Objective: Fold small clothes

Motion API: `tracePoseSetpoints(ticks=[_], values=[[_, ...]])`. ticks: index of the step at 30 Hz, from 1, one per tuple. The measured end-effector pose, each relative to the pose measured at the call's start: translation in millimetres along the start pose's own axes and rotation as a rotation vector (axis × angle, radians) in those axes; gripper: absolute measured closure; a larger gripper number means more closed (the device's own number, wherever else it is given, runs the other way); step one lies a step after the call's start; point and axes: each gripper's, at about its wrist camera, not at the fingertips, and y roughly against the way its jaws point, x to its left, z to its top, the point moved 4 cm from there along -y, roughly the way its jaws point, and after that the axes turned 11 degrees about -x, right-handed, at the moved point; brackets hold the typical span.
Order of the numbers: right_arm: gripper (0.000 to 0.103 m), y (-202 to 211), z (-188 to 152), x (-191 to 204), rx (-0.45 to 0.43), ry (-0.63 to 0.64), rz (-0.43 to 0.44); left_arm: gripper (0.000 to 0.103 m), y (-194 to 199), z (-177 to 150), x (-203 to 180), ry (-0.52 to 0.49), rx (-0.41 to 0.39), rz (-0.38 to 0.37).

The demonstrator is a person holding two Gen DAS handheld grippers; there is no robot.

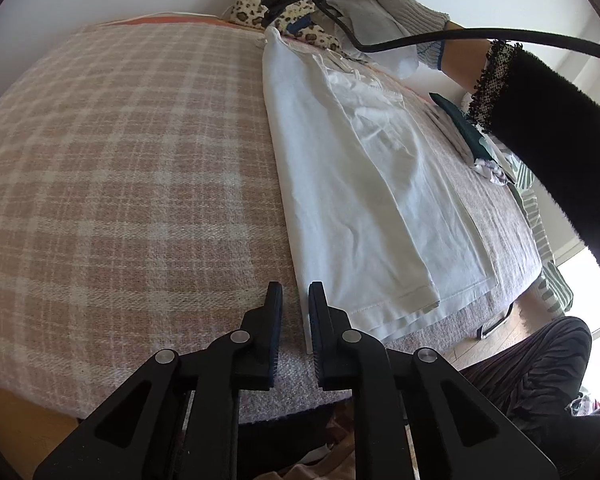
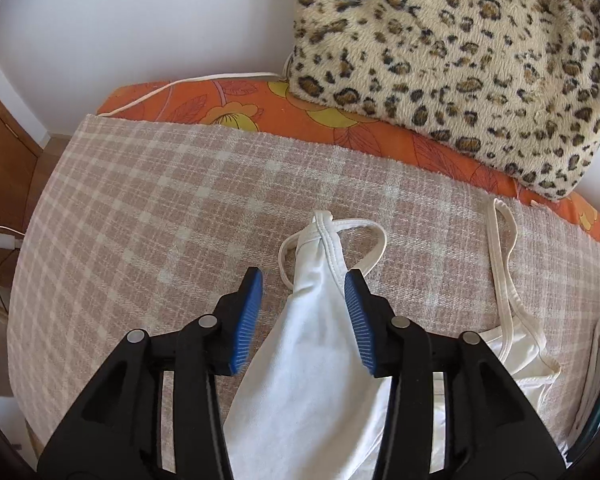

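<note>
Right gripper (image 2: 304, 284) open around 1 white top (image 2: 320, 340); 2 straps.

A white cotton top (image 1: 356, 184), folded lengthwise, lies flat on the pink-and-cream plaid blanket (image 1: 120, 184) covering the bed. The black left tool (image 1: 295, 292) hovers at the garment's near hem corner, its jaws slightly parted. At the far end, a grey-gloved right hand (image 1: 380, 4) holds its black tool over the straps.

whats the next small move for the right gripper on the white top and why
Probably close the right gripper on the strap end of the white top: its jaws stand open on either side of the folded fabric, nothing gripped yet, while the left gripper waits at the hem.
</note>
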Motion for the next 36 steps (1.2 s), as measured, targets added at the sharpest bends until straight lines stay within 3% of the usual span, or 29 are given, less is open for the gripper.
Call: tracePoseSetpoints(ticks=[7, 14, 18, 25, 26, 28, 29, 36], values=[[0.052, 96, -2, -38, -0.134, -0.084, 0.064, 0.091, 12, 11, -13, -0.058, -0.060, -0.006], [0.050, 170, -44, -82, -0.187, -0.151, 0.105, 0.091, 10, 14, -49, -0.116, -0.086, -0.082], [0.050, 207, -77, -109, -0.210, -0.196, 0.118, 0.091, 10, 8, -75, -0.200, -0.100, -0.120], [0.049, 264, -139, -148, -0.248, -0.240, 0.120, 0.090, -8, 4, -111, -0.251, -0.040, -0.194], [0.048, 272, -148, -153, -0.256, -0.249, 0.125, 0.087, -10, 3, -118, -0.275, -0.042, -0.199], [0.036, 287, -165, -163, -0.280, -0.269, 0.126, 0.073, -14, 1, -133, -0.304, -0.030, -0.231], [0.032, 293, -173, -169, -0.295, -0.276, 0.117, 0.073, -16, -1, -141, -0.314, -0.026, -0.247], [0.031, 309, -214, -209, -0.330, -0.351, 0.103, 0.073, -34, -21, -196, -0.395, 0.029, -0.336]])
